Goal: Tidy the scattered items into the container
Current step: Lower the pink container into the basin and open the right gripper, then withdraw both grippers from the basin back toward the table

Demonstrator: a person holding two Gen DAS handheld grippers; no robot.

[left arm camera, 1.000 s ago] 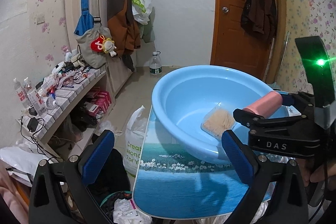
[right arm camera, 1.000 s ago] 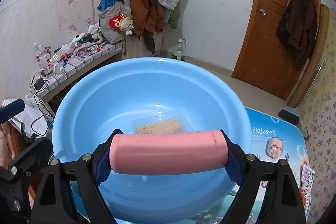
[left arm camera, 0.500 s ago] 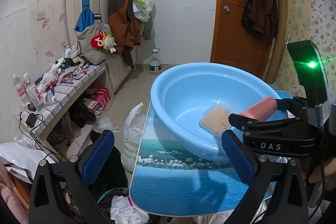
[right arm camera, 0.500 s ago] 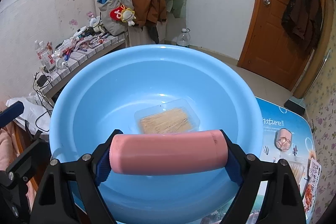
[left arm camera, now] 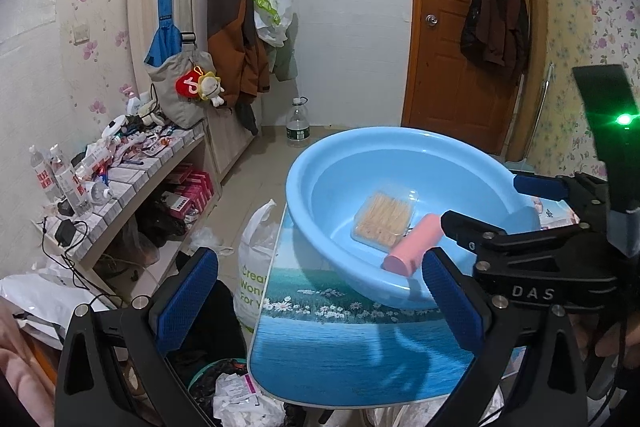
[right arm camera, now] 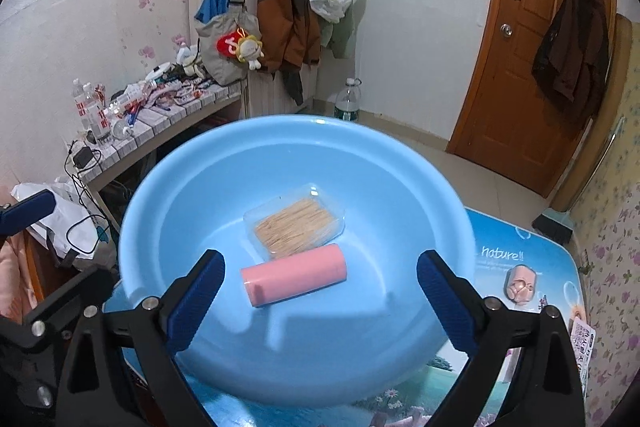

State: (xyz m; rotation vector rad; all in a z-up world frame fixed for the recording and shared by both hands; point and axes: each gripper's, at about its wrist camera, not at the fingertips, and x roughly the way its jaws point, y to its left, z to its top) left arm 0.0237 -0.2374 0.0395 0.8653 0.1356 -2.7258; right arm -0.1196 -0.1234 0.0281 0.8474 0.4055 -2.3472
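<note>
A light blue basin [right arm camera: 400,211] stands on the sea-print table [right arm camera: 520,239]. In it lie a clear box of toothpicks [right arm camera: 296,225] and, in front of that, a pink tube [right arm camera: 294,279] on its side. My right gripper [right arm camera: 320,263] hovers over the near half of the basin. Its jaws are opening, and the tube rests below them, clear of both pads. In the left wrist view the tube [left arm camera: 412,245] lies beside the box [left arm camera: 384,219], with the right gripper [left arm camera: 494,203] above it. My left gripper [left arm camera: 318,259] is open, with nothing between its fingers, by the table's left end.
A small pink item [right arm camera: 520,285] and a printed leaflet [right arm camera: 582,341] lie on the table right of the basin. Left of the table are a white bag [left arm camera: 256,267], a cluttered tiled shelf [left arm camera: 120,163] and rubbish on the floor [left arm camera: 240,399]. A door [left arm camera: 460,27] is behind.
The right gripper's jaws have spread and let go of the pink tube, which now lies in the basin by the toothpick box. The left gripper has barely moved.
</note>
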